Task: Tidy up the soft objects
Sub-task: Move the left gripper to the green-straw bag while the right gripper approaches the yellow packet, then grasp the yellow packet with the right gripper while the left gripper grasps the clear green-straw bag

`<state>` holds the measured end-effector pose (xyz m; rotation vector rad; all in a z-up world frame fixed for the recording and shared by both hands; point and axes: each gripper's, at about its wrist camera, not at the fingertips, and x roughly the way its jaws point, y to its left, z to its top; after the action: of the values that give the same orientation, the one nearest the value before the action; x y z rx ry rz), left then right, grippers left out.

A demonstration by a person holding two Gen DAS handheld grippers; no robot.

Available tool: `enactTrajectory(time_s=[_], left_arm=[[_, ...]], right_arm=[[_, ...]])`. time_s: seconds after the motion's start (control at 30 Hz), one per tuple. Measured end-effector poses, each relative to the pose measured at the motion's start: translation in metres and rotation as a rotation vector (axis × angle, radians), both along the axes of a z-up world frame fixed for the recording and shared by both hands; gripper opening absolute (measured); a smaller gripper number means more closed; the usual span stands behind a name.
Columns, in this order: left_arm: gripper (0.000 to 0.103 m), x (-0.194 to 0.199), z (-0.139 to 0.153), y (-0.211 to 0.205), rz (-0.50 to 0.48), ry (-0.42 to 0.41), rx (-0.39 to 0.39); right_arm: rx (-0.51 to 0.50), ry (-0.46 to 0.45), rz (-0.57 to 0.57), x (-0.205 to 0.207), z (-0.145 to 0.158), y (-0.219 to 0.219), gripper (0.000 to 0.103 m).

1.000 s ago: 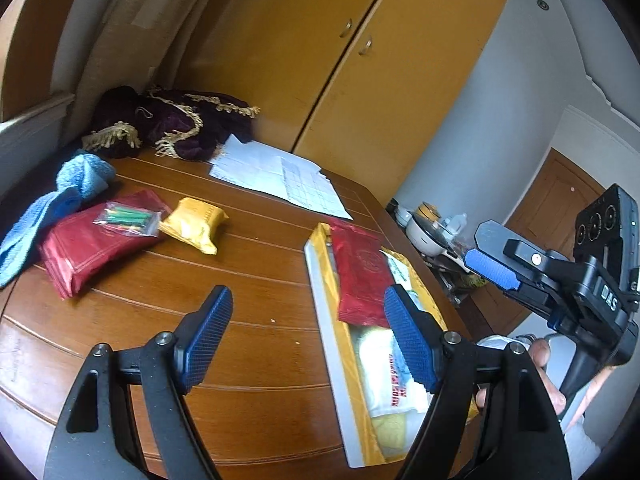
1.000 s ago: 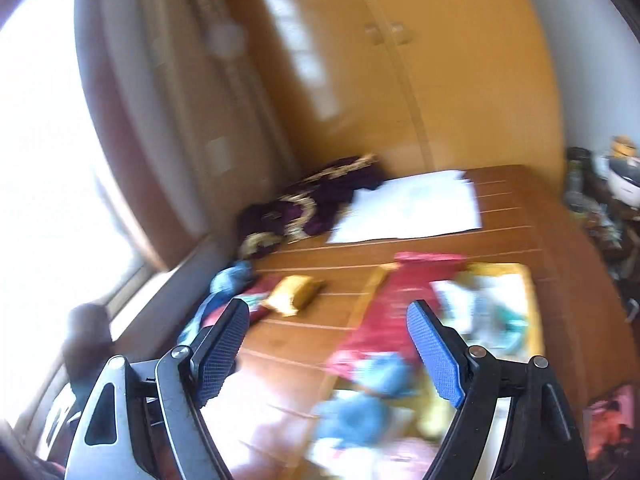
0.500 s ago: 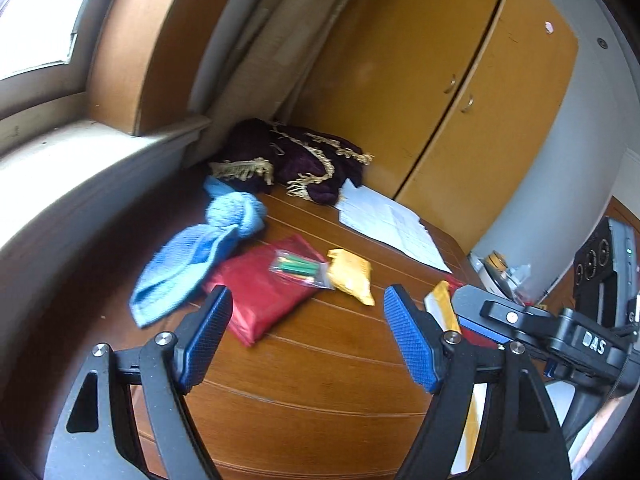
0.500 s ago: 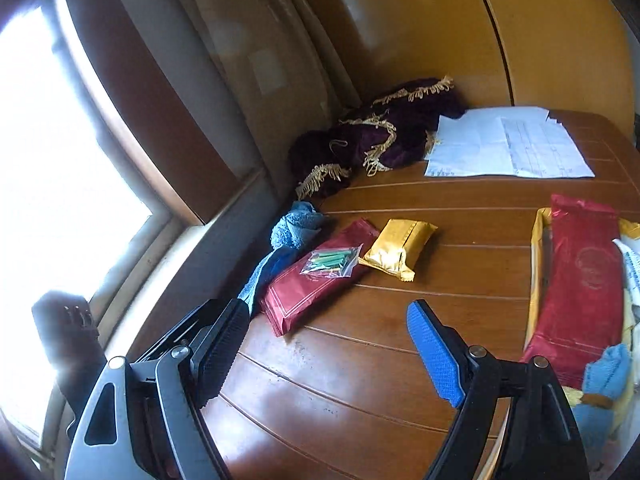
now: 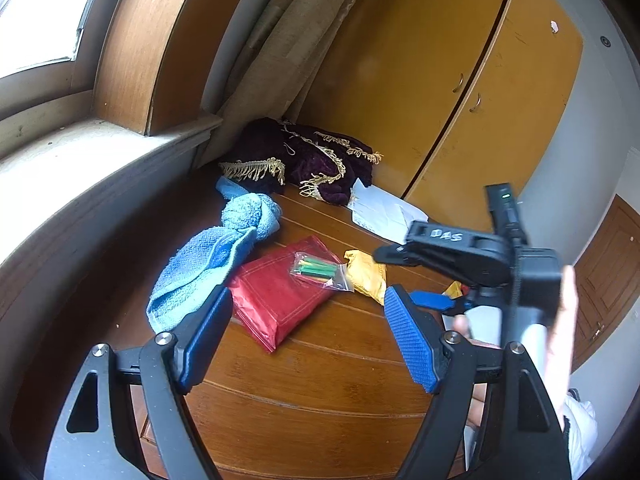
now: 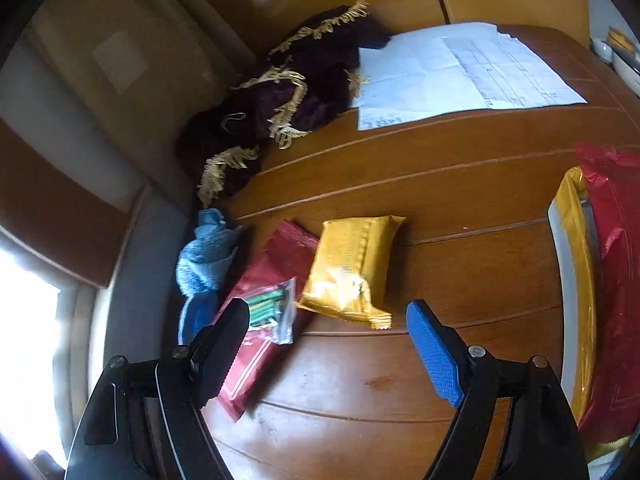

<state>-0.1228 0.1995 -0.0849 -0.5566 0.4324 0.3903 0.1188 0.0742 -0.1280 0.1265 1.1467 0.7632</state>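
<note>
Ribbed blue pads line both claws, and each stands spread wide with nothing between its fingers. The right gripper (image 6: 332,348) hangs over the grooved wooden table (image 6: 460,184), just above a glossy, crinkled yellow packet (image 6: 350,268) and a clear bag of green sticks (image 6: 270,310). That bag lies on a flat red foil pouch (image 6: 256,344), partly hidden by the claw's left finger. The left gripper (image 5: 308,338) hovers near the same cluster; here the pouch (image 5: 280,300) shows whole, with the looped-pile blue towel (image 5: 208,264) bunched beside it and knotted at its far end. In the right wrist view that towel (image 6: 204,256) is only a small lump at the table's edge. Beyond sit a dark purple velvet cloth with gold fringe (image 6: 280,108) and sheets of printed paper (image 6: 460,76). Only the right wrist view catches a yellow-rimmed tray (image 6: 576,280) holding a red wrapper (image 6: 616,280), cut off at the right edge. Only the left wrist view shows the black body of the right gripper (image 5: 460,256) and the hand (image 5: 564,312) holding it, largely hidden.
</note>
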Motion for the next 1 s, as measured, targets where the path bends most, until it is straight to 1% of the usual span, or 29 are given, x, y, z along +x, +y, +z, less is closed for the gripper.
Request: enactTrajectory(time_s=[0.07, 0.2, 0.27, 0.33, 0.37, 0.43, 0.5, 0.63, 0.67, 0.73, 0.77, 0.9, 1.0], left_arm=[[0.078, 0.001, 0.000, -0.001, -0.004, 0.002, -0.001], [0.078, 0.001, 0.001, -0.003, -0.005, 0.003, -0.001], [0.078, 0.002, 0.001, -0.002, -0.004, 0.005, -0.001], [0.078, 0.005, 0.000, -0.002, -0.004, 0.012, -0.002], [0.078, 0.005, 0.000, -0.002, -0.005, 0.016, -0.001], [0.078, 0.007, 0.001, -0.003, -0.005, 0.021, 0.004], [0.078, 0.008, 0.001, -0.003, -0.006, 0.024, 0.005], [0.078, 0.016, 0.002, -0.001, -0.021, 0.035, -0.001], [0.078, 0.019, 0.001, -0.001, -0.028, 0.039, -0.003], [0.078, 0.026, 0.002, -0.001, -0.046, 0.047, -0.008], [0.078, 0.029, 0.002, -0.002, -0.053, 0.047, -0.009], [0.078, 0.043, 0.004, -0.007, -0.084, 0.070, 0.003], [0.078, 0.056, 0.004, -0.010, -0.114, 0.095, 0.008]], right_arm=[[0.004, 0.033, -0.013, 0.006, -0.009, 0.005, 0.082], [-0.072, -0.031, -0.075, 0.016, -0.019, 0.016, 0.082], [-0.092, -0.040, -0.079, 0.017, -0.023, 0.023, 0.078], [-0.121, -0.055, -0.078, 0.014, -0.028, 0.030, 0.071], [-0.139, -0.076, -0.083, 0.012, -0.029, 0.032, 0.070], [-0.146, -0.101, -0.078, 0.009, -0.029, 0.033, 0.055], [-0.157, -0.118, -0.082, 0.008, -0.030, 0.031, 0.050], [-0.173, -0.134, -0.071, 0.005, -0.029, 0.021, 0.043], [-0.168, -0.124, -0.073, 0.004, -0.028, 0.017, 0.043], [-0.119, -0.080, -0.057, 0.001, -0.025, 0.005, 0.042], [-0.104, -0.077, -0.055, -0.001, -0.023, 0.000, 0.042], [-0.058, -0.116, -0.035, -0.016, -0.010, -0.029, 0.041], [-0.033, -0.132, -0.016, -0.023, -0.010, -0.046, 0.041]])
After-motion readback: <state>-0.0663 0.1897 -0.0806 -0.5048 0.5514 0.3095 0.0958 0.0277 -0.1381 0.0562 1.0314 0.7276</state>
